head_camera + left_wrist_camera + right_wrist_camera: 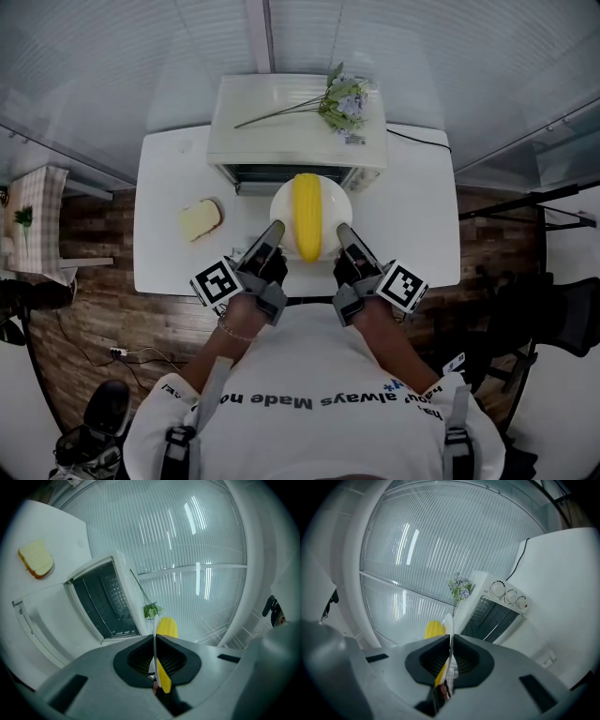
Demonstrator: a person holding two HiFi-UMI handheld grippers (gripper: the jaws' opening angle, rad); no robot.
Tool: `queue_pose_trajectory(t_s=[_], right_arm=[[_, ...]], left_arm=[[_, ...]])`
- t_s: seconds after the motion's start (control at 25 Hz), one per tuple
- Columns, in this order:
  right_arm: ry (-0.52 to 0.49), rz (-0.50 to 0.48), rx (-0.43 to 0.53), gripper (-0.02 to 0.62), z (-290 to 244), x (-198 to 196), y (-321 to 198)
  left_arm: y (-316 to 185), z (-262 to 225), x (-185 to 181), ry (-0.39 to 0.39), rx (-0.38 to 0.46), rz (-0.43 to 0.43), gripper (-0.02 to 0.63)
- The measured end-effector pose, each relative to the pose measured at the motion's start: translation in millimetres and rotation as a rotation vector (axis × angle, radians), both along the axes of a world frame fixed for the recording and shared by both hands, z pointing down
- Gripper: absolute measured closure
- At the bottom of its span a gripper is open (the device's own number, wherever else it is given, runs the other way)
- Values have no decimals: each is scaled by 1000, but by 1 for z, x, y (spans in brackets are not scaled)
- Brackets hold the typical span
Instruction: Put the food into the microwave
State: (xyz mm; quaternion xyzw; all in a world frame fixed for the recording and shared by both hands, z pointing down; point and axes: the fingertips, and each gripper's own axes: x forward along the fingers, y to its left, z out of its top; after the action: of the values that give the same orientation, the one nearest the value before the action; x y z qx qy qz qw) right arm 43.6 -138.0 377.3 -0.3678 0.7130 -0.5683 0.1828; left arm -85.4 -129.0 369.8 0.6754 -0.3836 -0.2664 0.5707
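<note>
In the head view, a round white plate (281,200) bearing 1 yellow corn cob (307,216) is held off the white table (169,187) by 2 grippers. The left gripper (274,229) is clamped on the plate's near-left rim and the right gripper (344,231) on its near-right rim. A white microwave (300,122) with its dark opening facing the person stands straight beyond the plate's far rim. A spray of artificial flowers (342,98) lies on its roof, and a slice of bread (200,219) rests on the table, well to the left.

In the left gripper view, the jaws are closed almost fully, with only the thin plate edge pinched between them. The cob shows beyond it, and the oven's cavity and let-down door appear ahead.

In the right gripper view, the same narrow grip on the plate edge is seen, with the microwave's 3 knobs (508,596) beyond.

The coming move is judged to turn on alignment. The cob's long axis already points at the opening, both grippers are equally near, and a straight, level push forward seems needed.
</note>
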Motion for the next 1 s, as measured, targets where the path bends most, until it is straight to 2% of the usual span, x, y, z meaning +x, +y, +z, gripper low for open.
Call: queue_pose_trajectory(t_s=[0.12,0.28,0.64,1.0], right_arm=[[-7,4,-26,568,5,5,-1],[-5,-13,-5,568,2,4,-2],[20,-37,-43,568,30,1,2],[46,-48,-81,568,66,1,2]], left_arm=[[-3,-6,8,48,10,-11,588],[0,2,5,-6,-7,-9,588],[3,24,6,21,-42,-10,588],[1,62,7,10,-80,9,588]])
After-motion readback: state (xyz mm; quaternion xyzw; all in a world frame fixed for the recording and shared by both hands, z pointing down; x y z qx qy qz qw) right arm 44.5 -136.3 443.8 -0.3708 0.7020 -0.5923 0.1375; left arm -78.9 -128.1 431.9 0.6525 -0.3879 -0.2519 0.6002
